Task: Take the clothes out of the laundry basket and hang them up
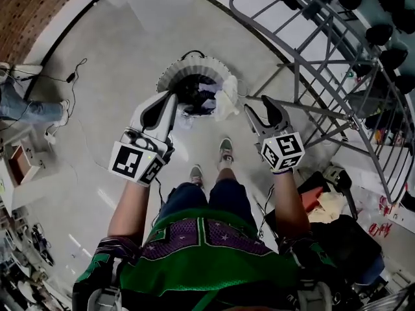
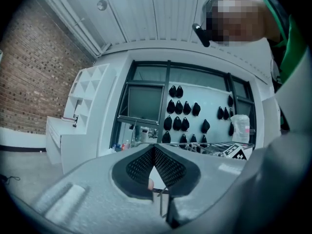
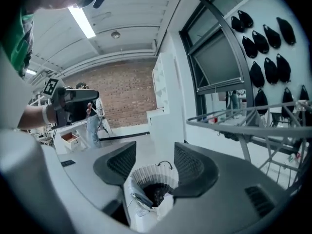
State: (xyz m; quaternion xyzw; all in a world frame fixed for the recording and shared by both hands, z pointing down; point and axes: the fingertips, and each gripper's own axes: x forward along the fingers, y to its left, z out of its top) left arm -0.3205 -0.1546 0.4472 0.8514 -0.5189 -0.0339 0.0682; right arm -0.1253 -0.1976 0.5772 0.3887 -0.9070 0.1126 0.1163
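A round white ribbed laundry basket (image 1: pixel 170 74) stands on the floor ahead of my feet, with dark clothes (image 1: pixel 198 91) inside and a white garment (image 1: pixel 227 100) draped over its right rim. My left gripper (image 1: pixel 172 98) hovers over the basket's left side with its jaws shut and nothing between them; in the left gripper view (image 2: pixel 154 152) the pads meet. My right gripper (image 1: pixel 257 106) is open and empty, just right of the basket. In the right gripper view (image 3: pixel 155 161) the basket (image 3: pixel 146 172) shows below, between the open jaws. A grey metal drying rack (image 1: pixel 324 57) stands to the right.
A person (image 1: pixel 23 109) stands far left beside an open box (image 1: pixel 21 164), and a cable (image 1: pixel 65 81) runs over the floor. Dark bags (image 1: pixel 340 238) lie at my right. A white shelf unit (image 2: pixel 80 99) and a wall of hanging black objects (image 2: pixel 180 113) are beyond.
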